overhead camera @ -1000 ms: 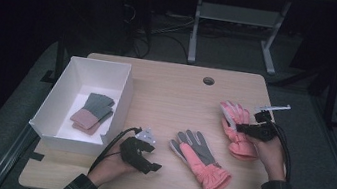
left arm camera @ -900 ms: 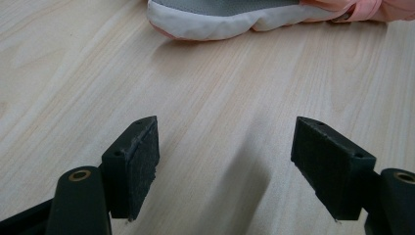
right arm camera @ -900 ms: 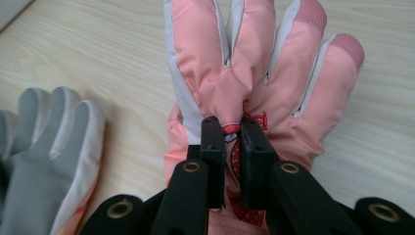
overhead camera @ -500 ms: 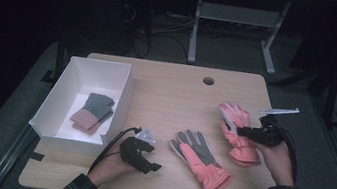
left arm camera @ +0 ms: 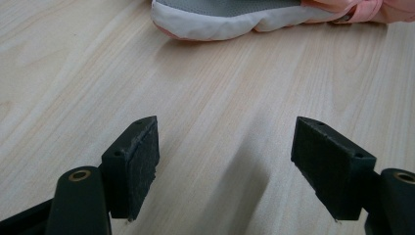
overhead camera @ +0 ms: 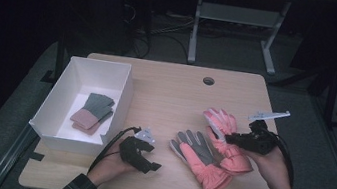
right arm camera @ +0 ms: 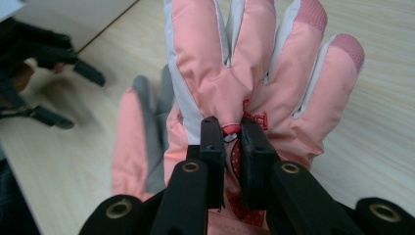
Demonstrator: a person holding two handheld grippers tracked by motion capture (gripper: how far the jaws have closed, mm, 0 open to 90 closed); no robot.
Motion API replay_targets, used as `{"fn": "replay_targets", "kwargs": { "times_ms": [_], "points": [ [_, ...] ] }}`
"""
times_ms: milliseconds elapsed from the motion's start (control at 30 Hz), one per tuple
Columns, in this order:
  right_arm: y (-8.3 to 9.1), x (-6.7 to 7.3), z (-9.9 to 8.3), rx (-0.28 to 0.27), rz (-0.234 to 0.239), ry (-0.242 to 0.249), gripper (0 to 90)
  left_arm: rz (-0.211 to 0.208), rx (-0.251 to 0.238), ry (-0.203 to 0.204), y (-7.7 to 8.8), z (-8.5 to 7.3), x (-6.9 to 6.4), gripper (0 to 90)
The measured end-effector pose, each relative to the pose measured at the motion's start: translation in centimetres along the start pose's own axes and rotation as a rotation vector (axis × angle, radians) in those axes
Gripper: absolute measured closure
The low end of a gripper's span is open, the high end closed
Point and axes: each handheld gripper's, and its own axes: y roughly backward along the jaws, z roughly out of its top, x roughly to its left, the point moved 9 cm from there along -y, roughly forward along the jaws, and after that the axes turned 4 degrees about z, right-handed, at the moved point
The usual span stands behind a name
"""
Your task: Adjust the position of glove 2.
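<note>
My right gripper (overhead camera: 228, 138) (right arm camera: 230, 126) is shut on a fold at the back of a pink glove (overhead camera: 222, 128) (right arm camera: 254, 63) and holds it just off the tabletop at the right. Its fingers point away from the person. A second pink glove (overhead camera: 200, 159) (right arm camera: 139, 132) lies grey palm up beside it, and the cuffs of the two touch. My left gripper (overhead camera: 152, 165) (left arm camera: 227, 142) rests open on the bare wood to the left of that glove (left arm camera: 220, 22), with nothing between its jaws.
A white box (overhead camera: 62, 101) stands at the table's left and holds a folded grey and pink glove pair (overhead camera: 93, 112). The wooden table (overhead camera: 170, 100) has a cable hole (overhead camera: 208, 81) near its far edge. A desk frame stands on the dark floor behind.
The right hand has pulled the pinched glove a little toward the person and raised it. The left hand has stayed where it was.
</note>
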Motion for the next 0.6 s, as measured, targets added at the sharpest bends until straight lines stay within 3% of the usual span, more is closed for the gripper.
{"fn": "replay_targets", "kwargs": {
  "times_ms": [400, 600],
  "points": [
    [-1.2, 4.5, 0.2, 0.053, 0.095, 0.093, 82.1, -0.002, 0.002, 0.007, 0.0, 0.0, -0.1, 25.6],
    [-2.3, 5.4, -0.1, 0.092, 0.106, 0.116, 81.9, -0.003, 0.004, 0.002, -0.1, 0.0, -0.1, 25.6]
  ]
}}
